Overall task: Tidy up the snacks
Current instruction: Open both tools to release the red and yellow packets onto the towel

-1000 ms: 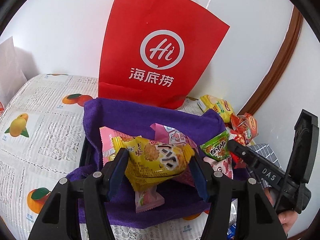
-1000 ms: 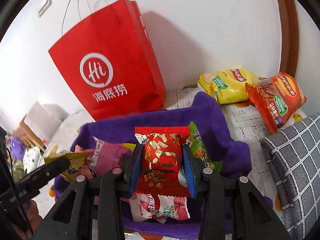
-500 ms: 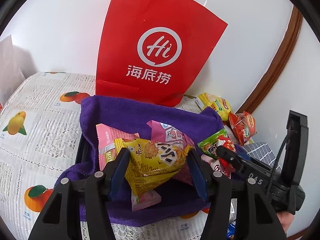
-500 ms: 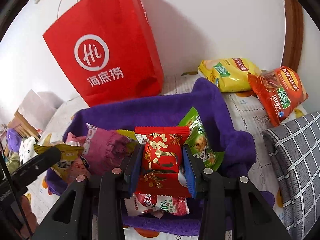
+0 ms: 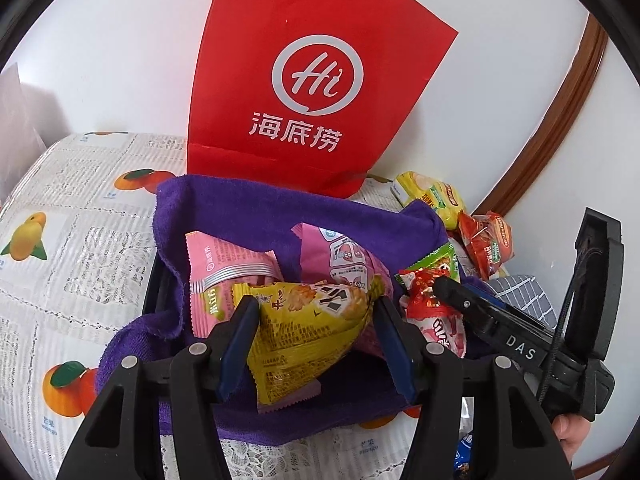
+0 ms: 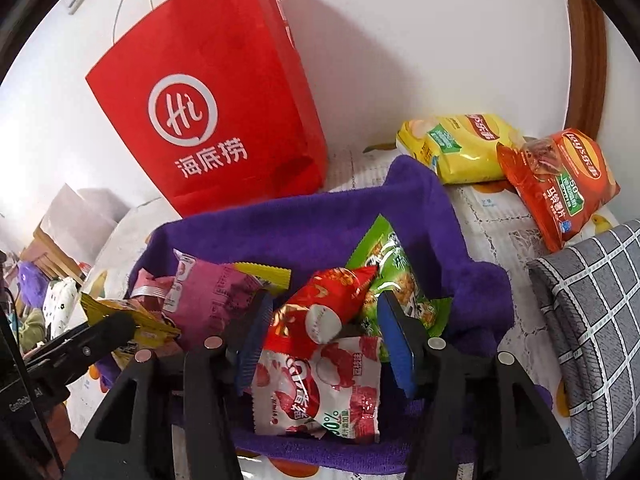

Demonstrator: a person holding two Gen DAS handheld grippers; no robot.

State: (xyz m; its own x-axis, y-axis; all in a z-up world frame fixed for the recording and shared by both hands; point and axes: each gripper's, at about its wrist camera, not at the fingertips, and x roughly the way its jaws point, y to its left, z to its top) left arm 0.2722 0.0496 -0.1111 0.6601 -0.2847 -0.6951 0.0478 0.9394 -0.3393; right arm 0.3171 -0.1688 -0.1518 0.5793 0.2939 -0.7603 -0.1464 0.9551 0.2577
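The snacks sit in a basket lined with a purple towel (image 5: 256,208) on the desk (image 5: 72,256), which is covered with a fruit-print cloth. The left hand-held gripper (image 5: 312,344) is clamped on a yellow snack packet (image 5: 308,328), its blue pads pressing both sides, held over the near part of the basket. Behind that packet lie a pink packet (image 5: 224,268) and a second pink packet (image 5: 340,256).

The right hand-held gripper (image 6: 324,344) has its jaws opening; a red snack packet (image 6: 320,304) lies tilted between them, with the pads standing clear of it. Under it lies a red-and-white packet (image 6: 320,392), and just beside it on the right a green packet (image 6: 396,276) leans against the towel. A magenta packet (image 6: 208,300) lies to the left.

Outside the basket, a yellow chip bag (image 6: 456,144) and an orange chip bag (image 6: 560,176) lie on the desk near the wall, touching each other. A red paper bag (image 6: 208,108) stands upright behind the basket against the white wall. A grey checked cushion (image 6: 592,320) lies at the right edge
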